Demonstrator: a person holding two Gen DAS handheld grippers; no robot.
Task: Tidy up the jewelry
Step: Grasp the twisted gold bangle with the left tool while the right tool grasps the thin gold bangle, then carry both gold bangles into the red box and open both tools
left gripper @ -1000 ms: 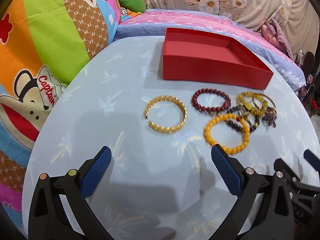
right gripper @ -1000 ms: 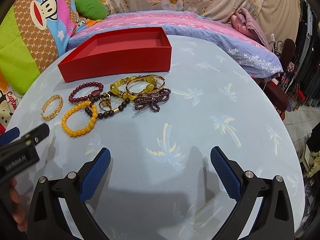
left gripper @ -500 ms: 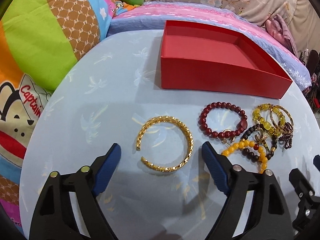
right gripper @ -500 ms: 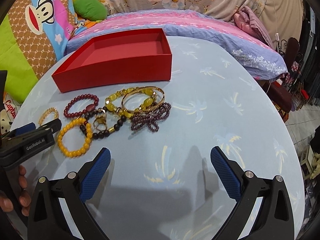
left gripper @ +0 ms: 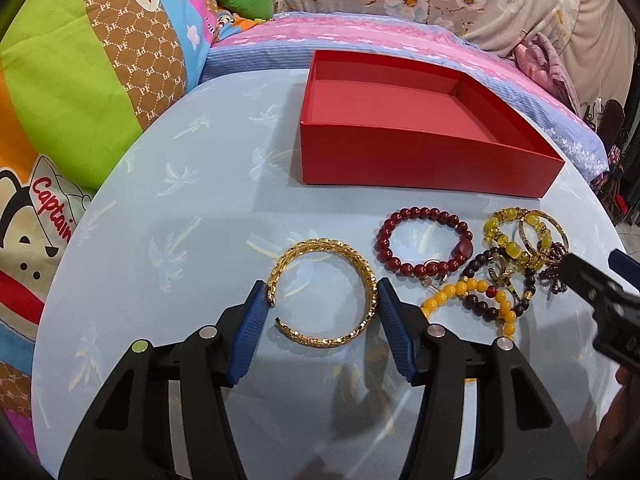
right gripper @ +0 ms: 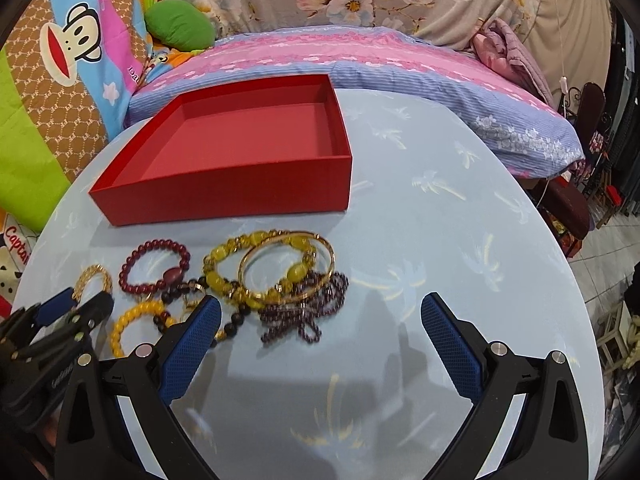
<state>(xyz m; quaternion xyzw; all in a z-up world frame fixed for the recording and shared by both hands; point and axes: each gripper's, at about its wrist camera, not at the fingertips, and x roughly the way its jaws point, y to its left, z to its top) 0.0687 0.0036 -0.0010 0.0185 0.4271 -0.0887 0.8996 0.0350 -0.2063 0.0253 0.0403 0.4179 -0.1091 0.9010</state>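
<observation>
Gold bangle [left gripper: 325,293] between closing left gripper [left gripper: 322,322], clear of red box [left gripper: 420,160].

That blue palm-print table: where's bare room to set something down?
The blue palm-print table is bare right of the red cardboard box, and left of the gold open cuff bangle. The box's floor is empty too. The tangled beaded bracelets crowd the strip before the box.

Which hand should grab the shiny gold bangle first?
Left. The left gripper already has the gold bangle between its closing jaws, pads at its sides. The right gripper is open, nearer the tangled bracelets. The red box is empty.
</observation>
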